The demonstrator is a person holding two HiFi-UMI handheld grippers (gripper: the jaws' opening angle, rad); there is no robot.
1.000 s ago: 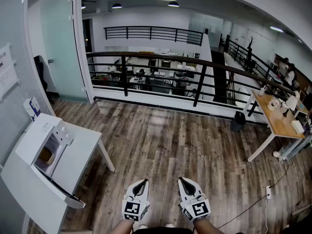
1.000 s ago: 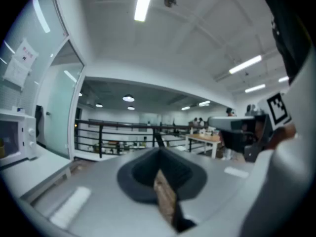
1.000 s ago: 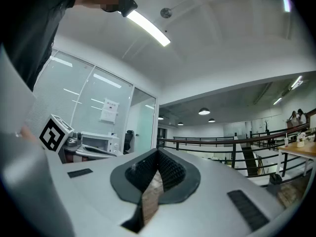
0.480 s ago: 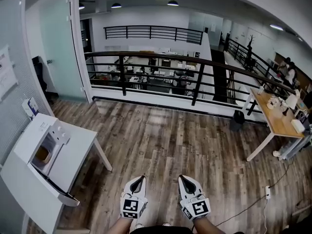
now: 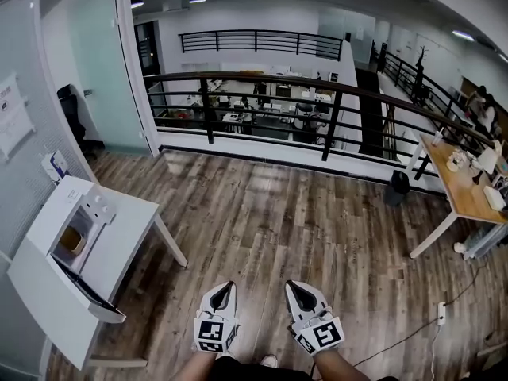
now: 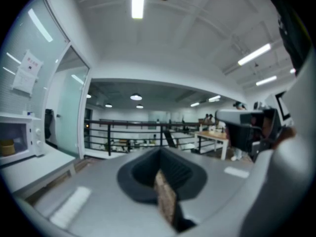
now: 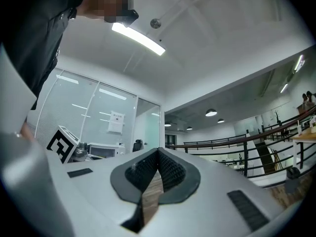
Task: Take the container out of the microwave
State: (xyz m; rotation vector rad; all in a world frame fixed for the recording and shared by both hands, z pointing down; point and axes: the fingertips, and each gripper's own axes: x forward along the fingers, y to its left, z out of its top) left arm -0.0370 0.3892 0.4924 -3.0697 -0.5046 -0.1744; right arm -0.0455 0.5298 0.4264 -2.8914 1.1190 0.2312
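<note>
Brown container [image 5: 71, 242] sits in the open microwave [image 5: 57, 206], well left of the closed, empty left claw [image 5: 227, 286] and right claw [image 5: 290, 286].

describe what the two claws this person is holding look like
They match. The left claw and right claw each have a smooth white shell that tapers to a point, with black ribbed pads lining the inside of the jaws. At the back of each sits a white marker cube printed with black square patterns. No cables show on them.
</note>
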